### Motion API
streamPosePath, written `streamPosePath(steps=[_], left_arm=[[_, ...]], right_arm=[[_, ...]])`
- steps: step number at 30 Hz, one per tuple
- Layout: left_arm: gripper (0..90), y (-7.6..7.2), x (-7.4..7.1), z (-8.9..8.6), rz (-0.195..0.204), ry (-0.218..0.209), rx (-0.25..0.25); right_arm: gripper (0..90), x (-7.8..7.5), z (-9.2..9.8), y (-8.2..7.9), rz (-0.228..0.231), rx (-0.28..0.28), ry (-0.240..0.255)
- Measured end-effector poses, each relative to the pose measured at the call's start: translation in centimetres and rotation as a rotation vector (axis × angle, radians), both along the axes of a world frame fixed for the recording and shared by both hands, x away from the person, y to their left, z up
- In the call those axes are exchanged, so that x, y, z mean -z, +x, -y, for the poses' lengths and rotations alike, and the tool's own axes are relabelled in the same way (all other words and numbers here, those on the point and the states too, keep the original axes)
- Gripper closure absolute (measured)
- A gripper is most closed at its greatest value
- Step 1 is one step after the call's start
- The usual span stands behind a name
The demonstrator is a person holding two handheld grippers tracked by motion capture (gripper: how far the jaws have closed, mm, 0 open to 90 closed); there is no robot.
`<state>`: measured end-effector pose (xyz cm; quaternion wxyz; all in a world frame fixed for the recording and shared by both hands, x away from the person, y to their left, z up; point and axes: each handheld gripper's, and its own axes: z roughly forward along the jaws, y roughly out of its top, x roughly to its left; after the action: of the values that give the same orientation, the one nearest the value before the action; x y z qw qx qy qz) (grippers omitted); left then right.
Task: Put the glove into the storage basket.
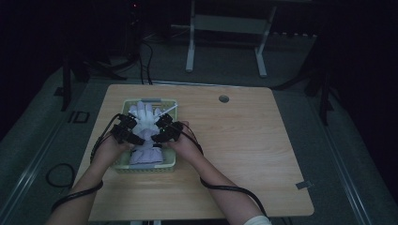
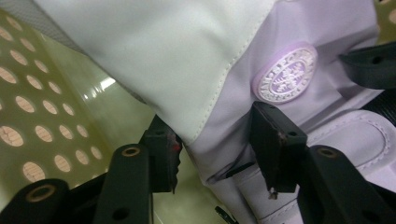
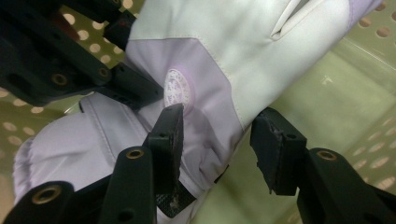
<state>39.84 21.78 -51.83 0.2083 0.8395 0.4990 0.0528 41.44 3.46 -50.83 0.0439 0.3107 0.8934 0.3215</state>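
Observation:
A white and pale lilac glove lies in a yellow-green perforated basket at the table's left. My left gripper reaches over the glove from the left and my right gripper from the right. In the left gripper view the glove with its round emblem lies between the parted jaws of my left gripper, which is open. In the right gripper view the wrist part of the glove sits between my right gripper's jaws; a gap shows beside one pad, so it is open.
The basket stands on a wooden table with a round cable hole at the back. The basket's holed wall is close beside the left jaws. A white desk frame stands beyond the table. Cables trail from both grippers.

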Motion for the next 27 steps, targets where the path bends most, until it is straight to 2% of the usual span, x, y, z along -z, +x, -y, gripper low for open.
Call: streamPosePath(steps=[2,3,4,5,7,8,9,10,11,12,14,16,18,19,22,24,25,27], left_arm=[[52.2,0.0,0.0,0.0,0.006,0.002,-0.013],[50.0,-0.1,-0.1,0.1,0.026,0.005,-0.015],[47.4,-0.1,-0.1,0.1,0.026,0.005,-0.015],[42.6,-0.2,-0.4,0.1,0.058,0.012,-0.026],[35.5,-0.5,-0.8,0.0,0.100,-0.006,-0.041],[29.4,-0.5,-0.8,0.0,0.100,-0.006,-0.041],[24.6,-0.8,-1.2,-0.2,0.149,-0.006,-0.058],[21.3,-1.0,-1.4,-0.2,0.179,0.003,-0.053],[16.8,-1.0,-1.4,-0.2,0.179,0.003,-0.053],[14.8,-1.3,-1.6,-0.2,0.225,0.032,-0.048],[14.8,-1.4,-1.6,-0.3,0.235,0.032,-0.049],[14.3,-1.7,-1.8,-0.5,0.268,0.027,-0.052],[14.3,-2.1,-2.2,-0.9,0.288,0.013,-0.066],[14.3,-2.1,-2.2,-0.9,0.288,0.013,-0.066],[14.3,-2.5,-2.5,-1.0,0.287,-0.032,-0.067],[14.3,-2.9,-2.8,-0.8,0.304,-0.056,-0.069],[14.3,-3.3,-3.0,-0.4,0.312,-0.083,-0.068],[14.3,-3.3,-3.0,-0.4,0.312,-0.083,-0.068]], right_arm=[[53.9,0.0,0.1,0.0,0.006,-0.004,0.002],[50.4,-0.2,0.7,0.0,0.033,-0.014,0.020],[50.4,-0.2,0.7,0.0,0.033,-0.014,0.020],[48.7,-0.6,1.4,0.2,0.036,-0.020,0.064],[46.8,-1.1,2.0,0.2,0.055,-0.027,0.085],[46.8,-1.1,2.0,0.2,0.055,-0.027,0.085],[44.5,-1.4,2.5,0.3,0.074,-0.036,0.094],[43.4,-1.6,2.7,0.3,0.069,-0.038,0.102],[43.4,-1.6,2.7,0.3,0.069,-0.038,0.102],[40.6,-1.9,3.1,0.4,0.074,-0.035,0.125],[39.3,-2.0,3.3,0.4,0.074,-0.041,0.138],[37.2,-2.2,3.6,0.3,0.081,-0.042,0.147],[29.4,-2.2,4.0,0.3,0.083,-0.045,0.167],[29.4,-2.2,4.0,0.3,0.083,-0.045,0.167],[22.4,-2.2,4.2,0.2,0.081,-0.073,0.174],[18.4,-2.2,4.3,0.0,0.069,-0.091,0.183],[17.4,-2.2,4.4,-0.1,0.072,-0.096,0.181],[17.4,-2.3,4.5,-0.1,0.072,-0.107,0.177]])
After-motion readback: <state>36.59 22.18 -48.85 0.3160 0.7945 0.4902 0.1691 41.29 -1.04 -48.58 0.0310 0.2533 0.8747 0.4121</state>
